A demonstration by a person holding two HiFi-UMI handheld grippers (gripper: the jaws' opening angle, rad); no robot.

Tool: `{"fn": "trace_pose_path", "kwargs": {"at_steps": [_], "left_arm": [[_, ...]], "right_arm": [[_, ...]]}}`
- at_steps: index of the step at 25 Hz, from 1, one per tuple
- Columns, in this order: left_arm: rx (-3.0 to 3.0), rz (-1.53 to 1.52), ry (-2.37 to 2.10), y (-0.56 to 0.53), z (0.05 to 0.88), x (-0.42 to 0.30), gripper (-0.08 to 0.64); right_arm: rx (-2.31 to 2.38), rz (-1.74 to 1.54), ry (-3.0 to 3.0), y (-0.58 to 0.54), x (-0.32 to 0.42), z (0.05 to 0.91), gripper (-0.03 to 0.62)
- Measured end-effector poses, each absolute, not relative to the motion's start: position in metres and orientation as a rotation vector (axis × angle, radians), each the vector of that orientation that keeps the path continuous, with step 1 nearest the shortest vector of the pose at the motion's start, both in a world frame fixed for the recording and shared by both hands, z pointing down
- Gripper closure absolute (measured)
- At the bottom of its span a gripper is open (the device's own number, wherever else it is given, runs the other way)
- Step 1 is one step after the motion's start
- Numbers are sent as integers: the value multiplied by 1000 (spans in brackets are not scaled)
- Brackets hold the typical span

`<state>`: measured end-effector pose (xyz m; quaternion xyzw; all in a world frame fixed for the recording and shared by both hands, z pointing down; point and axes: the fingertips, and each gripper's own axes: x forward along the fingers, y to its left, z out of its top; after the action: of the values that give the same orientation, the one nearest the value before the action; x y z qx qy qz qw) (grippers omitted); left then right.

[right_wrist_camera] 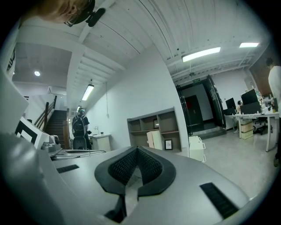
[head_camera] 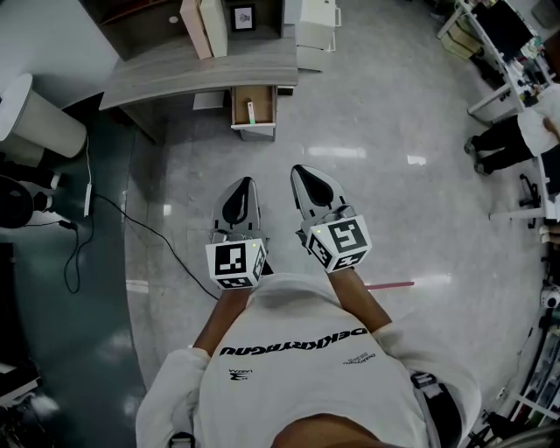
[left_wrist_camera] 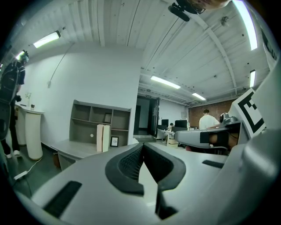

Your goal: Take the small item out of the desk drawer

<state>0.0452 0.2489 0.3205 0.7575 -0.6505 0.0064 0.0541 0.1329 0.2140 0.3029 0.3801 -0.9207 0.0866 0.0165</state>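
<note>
In the head view the grey desk [head_camera: 175,74] stands ahead with its wooden drawer [head_camera: 255,108] pulled open. A small pale item with a green end [head_camera: 251,112] lies inside it. My left gripper [head_camera: 245,182] and right gripper [head_camera: 302,171] are held side by side over the floor, well short of the drawer. Both point toward the desk. In the left gripper view the left gripper [left_wrist_camera: 142,145] has its jaws shut with nothing between them. The right gripper [right_wrist_camera: 137,148] is likewise shut and empty in the right gripper view. The drawer is hidden behind the jaws in both gripper views.
A shelf unit [left_wrist_camera: 101,125] with books and a small picture frame [head_camera: 242,16] sits on the desk. A white cabinet [head_camera: 315,31] stands to its right. A black cable [head_camera: 131,223] trails over the floor at left. A round white stand [head_camera: 31,118] is far left, and seated people [head_camera: 516,136] at right.
</note>
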Motion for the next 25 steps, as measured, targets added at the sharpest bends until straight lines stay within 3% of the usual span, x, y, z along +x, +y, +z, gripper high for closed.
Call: {"fn": "trace_pose_path", "kwargs": {"at_steps": [15, 25], "left_arm": [[2330, 83, -1799, 26, 337, -54, 545], [2355, 156, -1690, -66, 363, -83, 545]], "right_arm": [[1304, 335, -2741, 0, 27, 314, 561], [1401, 394, -2624, -89, 1, 340, 561]]}}
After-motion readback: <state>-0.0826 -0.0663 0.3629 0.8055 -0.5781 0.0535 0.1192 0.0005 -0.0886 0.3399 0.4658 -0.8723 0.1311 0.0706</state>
